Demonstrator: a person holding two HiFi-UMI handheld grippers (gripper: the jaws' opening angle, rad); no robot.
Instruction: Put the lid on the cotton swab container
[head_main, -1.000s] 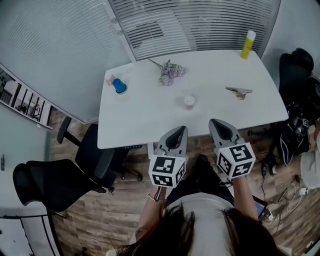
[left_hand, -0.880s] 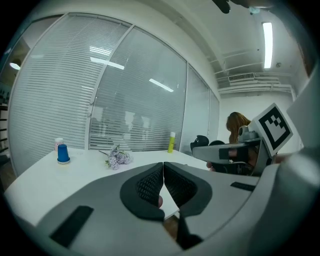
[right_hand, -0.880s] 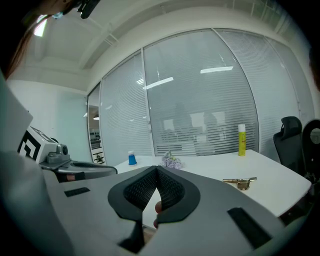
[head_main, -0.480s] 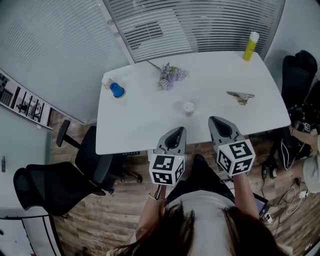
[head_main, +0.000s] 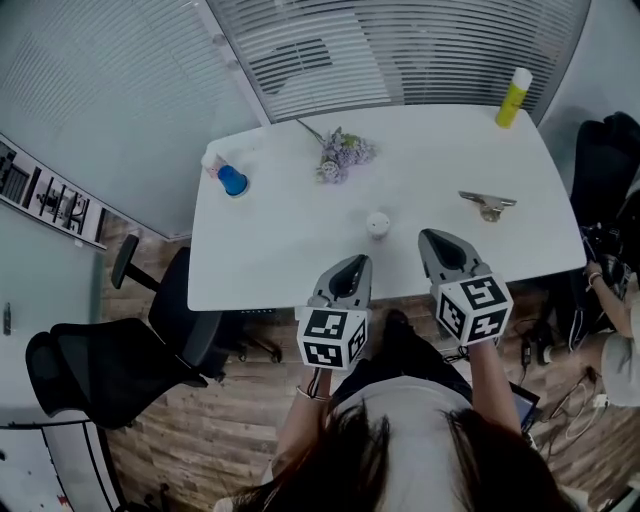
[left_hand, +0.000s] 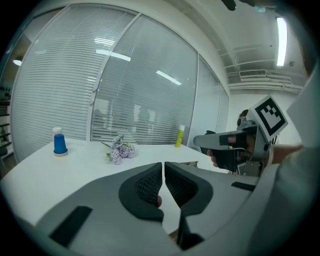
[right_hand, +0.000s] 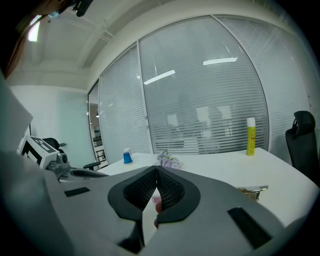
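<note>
The cotton swab container (head_main: 377, 224), a small white round pot, stands on the white table (head_main: 290, 250) near its front edge. Through the hollow behind each gripper's tips it shows as a pinkish patch (left_hand: 159, 201) (right_hand: 155, 204). My left gripper (head_main: 351, 264) (left_hand: 163, 165) hangs over the table's front edge, just short of the container and a little to its left, shut and empty. My right gripper (head_main: 440, 240) (right_hand: 156, 169) hovers to the container's right, also shut with nothing in it. I cannot make out a separate lid.
A blue cup (head_main: 232, 181) (left_hand: 60, 144) stands at the table's back left and a lilac flower sprig (head_main: 340, 155) at the back middle. A yellow bottle (head_main: 513, 97) is at the back right, a metal clip (head_main: 487, 204) at the right. Black office chairs (head_main: 120, 350) stand left of the table.
Both grippers have moved forward towards the table and now reach over its front edge, nearer the container. Both stay shut.
</note>
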